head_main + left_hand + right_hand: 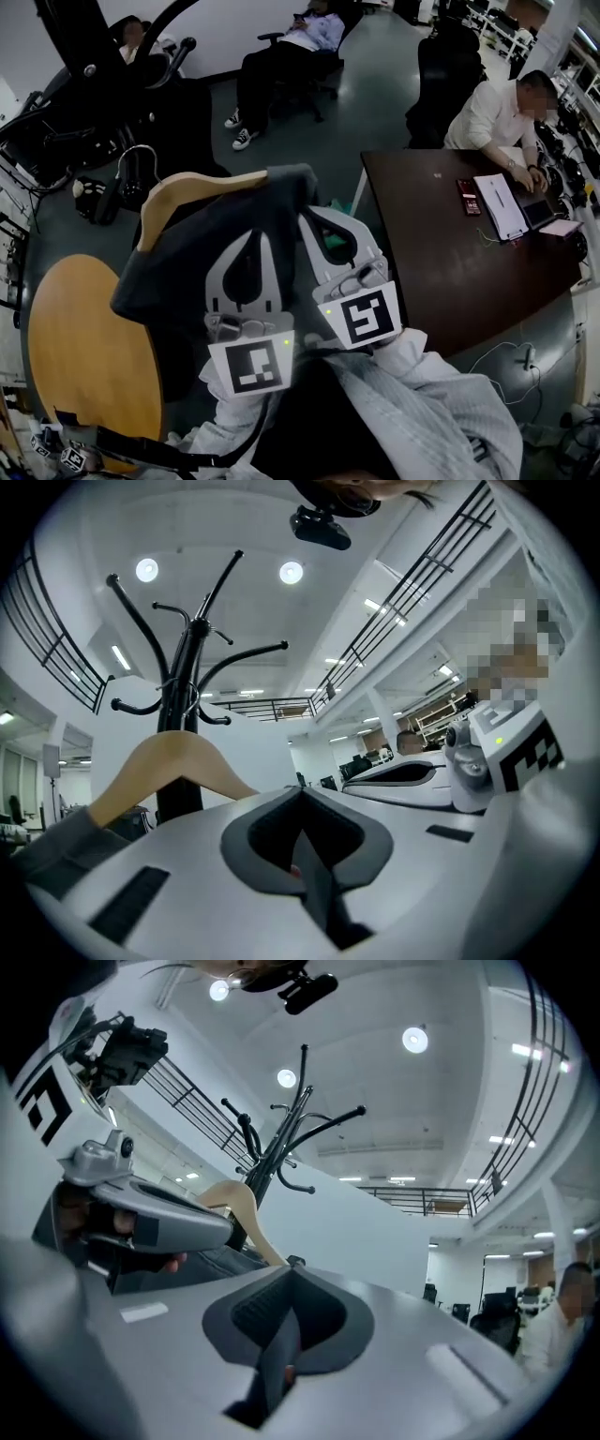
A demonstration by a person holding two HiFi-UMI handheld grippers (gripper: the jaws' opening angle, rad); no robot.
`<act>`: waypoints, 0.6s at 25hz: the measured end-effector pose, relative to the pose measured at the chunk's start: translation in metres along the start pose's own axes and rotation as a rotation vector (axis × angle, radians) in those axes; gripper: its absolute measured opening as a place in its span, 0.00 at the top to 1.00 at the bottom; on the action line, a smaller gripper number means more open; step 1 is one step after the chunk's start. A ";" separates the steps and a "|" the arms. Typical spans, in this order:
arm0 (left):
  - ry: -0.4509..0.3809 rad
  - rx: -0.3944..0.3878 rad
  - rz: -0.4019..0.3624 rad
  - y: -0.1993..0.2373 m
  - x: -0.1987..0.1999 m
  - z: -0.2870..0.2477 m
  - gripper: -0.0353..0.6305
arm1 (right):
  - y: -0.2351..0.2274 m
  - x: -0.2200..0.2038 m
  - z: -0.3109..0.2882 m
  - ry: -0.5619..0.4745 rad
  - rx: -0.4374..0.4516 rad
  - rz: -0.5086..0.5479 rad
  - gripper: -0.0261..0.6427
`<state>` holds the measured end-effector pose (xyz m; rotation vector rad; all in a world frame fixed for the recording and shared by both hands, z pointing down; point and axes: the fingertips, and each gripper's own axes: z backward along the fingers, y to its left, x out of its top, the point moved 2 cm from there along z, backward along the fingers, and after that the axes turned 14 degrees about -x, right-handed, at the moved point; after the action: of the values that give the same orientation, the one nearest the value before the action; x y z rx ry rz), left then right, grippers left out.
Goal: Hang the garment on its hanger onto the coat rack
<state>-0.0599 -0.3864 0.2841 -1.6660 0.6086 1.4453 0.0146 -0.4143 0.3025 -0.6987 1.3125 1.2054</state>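
Head view, looking steeply down, has the dark grey garment point(187, 262) draped over a pale wooden hanger point(187, 187). It is held up in front of the person, above the near edge of a round wooden table point(84, 347). One curved shoulder of the hanger sticks out bare at the upper left, and the cloth hangs down from it.

The left gripper point(250, 236) and the right gripper point(312, 220) sit just beside one another, both with their tips pushed into the fabric near the top of the garment. Looking along the left gripper's jaws, they are pressed together with a thin fold of grey cloth pinched between them. The right gripper's jaws are closed the same way on a strip of the same cloth. Pale sleeves point(422, 412) run back from the grippers toward the bottom of the head view.

Both gripper views show the black coat rack point(187, 667) standing upright beyond the hanger, its curved arms spreading out from the top of the post. The hanger's wooden shoulder sits in front of the post and below those arms. Whether its hook touches the rack I cannot tell.

Off to the right stands a dark brown table point(450, 262). A person in a white shirt point(497, 117) sits at a laptop point(539, 211) there, with papers point(502, 206) and a phone point(469, 197) nearby. Farther back, another person point(291, 56) reclines in a chair.
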 end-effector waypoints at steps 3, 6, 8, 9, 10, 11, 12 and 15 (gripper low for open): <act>-0.006 -0.042 0.045 -0.003 -0.004 -0.009 0.94 | 0.001 -0.004 -0.005 0.019 0.027 -0.021 0.96; -0.016 -0.060 0.050 -0.004 -0.006 -0.016 0.94 | 0.000 -0.009 -0.010 0.023 0.040 -0.012 0.96; -0.003 -0.055 0.052 -0.003 -0.008 -0.020 0.94 | -0.001 -0.010 -0.013 0.025 0.045 -0.013 0.96; 0.001 -0.051 0.062 0.000 -0.009 -0.021 0.94 | -0.002 -0.010 -0.015 0.029 0.046 -0.013 0.96; 0.002 -0.046 0.072 0.002 -0.009 -0.022 0.94 | -0.002 -0.010 -0.018 0.034 0.048 -0.011 0.96; 0.001 -0.044 0.078 0.005 -0.009 -0.023 0.94 | -0.002 -0.010 -0.020 0.037 0.050 -0.010 0.96; 0.000 -0.043 0.081 0.007 -0.010 -0.024 0.94 | -0.001 -0.010 -0.022 0.039 0.053 -0.009 0.96; 0.008 -0.046 0.077 0.012 -0.010 -0.023 0.94 | 0.001 -0.009 -0.027 0.039 0.058 -0.005 0.96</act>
<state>-0.0588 -0.4135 0.2906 -1.7008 0.6551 1.5189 0.0056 -0.4407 0.3058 -0.6865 1.3713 1.1503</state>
